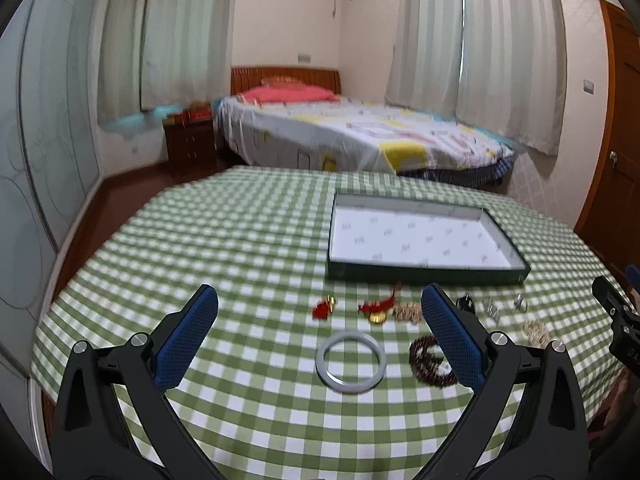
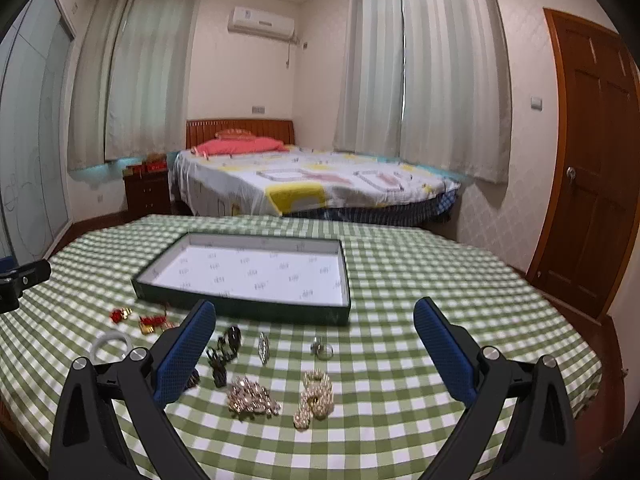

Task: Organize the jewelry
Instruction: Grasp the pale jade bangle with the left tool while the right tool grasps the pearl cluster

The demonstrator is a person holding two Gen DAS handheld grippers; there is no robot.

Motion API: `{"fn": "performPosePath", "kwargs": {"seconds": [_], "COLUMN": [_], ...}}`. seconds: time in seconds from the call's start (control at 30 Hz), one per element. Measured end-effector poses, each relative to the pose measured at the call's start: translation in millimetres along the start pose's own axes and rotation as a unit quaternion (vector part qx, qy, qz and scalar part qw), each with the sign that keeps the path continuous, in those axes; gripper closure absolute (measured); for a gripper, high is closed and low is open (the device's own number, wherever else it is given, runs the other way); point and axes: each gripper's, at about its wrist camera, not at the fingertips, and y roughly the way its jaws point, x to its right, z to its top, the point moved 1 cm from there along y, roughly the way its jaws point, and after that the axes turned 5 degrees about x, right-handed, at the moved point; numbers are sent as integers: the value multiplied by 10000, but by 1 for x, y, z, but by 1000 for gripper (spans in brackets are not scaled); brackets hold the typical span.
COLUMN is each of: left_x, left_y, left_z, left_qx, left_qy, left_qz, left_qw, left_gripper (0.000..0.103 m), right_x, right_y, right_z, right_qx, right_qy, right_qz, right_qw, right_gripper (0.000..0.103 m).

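A shallow dark green tray (image 1: 424, 274) with a white lining lies on the checked table; it also shows in the right wrist view (image 2: 244, 306). In front of it lie a pale bangle (image 1: 351, 366), a dark bead bracelet (image 1: 426, 362), red and gold charms (image 1: 374, 310), a silver ring (image 2: 322, 348), a gold pearl piece (image 2: 314, 398), a gold cluster (image 2: 252, 400) and dark clips (image 2: 224, 350). My left gripper (image 1: 320, 300) is open and empty above the bangle. My right gripper (image 2: 314, 314) is open and empty above the ring.
The table wears a green and white checked cloth (image 1: 240, 248). A bed (image 1: 344, 136) stands beyond the table's far edge, a nightstand (image 1: 190, 146) to its left. A wooden door (image 2: 592, 160) is at the right. The right gripper's body (image 1: 618, 320) shows at the right edge.
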Motion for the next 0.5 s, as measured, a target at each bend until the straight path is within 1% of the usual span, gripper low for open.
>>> {"fn": "performPosePath", "kwargs": {"seconds": [0.13,0.33,0.5], "left_x": [2,8,11], "left_y": [23,52,79], "left_z": [-20,-37,-50], "left_qx": [-412,-817,-1188], "left_qy": [-24,22,86], "left_qz": [-95,-94,-51], "left_qw": [9991,9966,9929], "left_gripper": [4,4,4], "right_x": [2,6,10], "right_y": [14,34,50], "right_z": [-15,-34,-44], "right_qx": [-231,-573,-854], "right_qy": [8,62,130], "right_qz": [10,13,19], "right_qw": [9997,9983,9963], "right_gripper": [6,6,6]}}
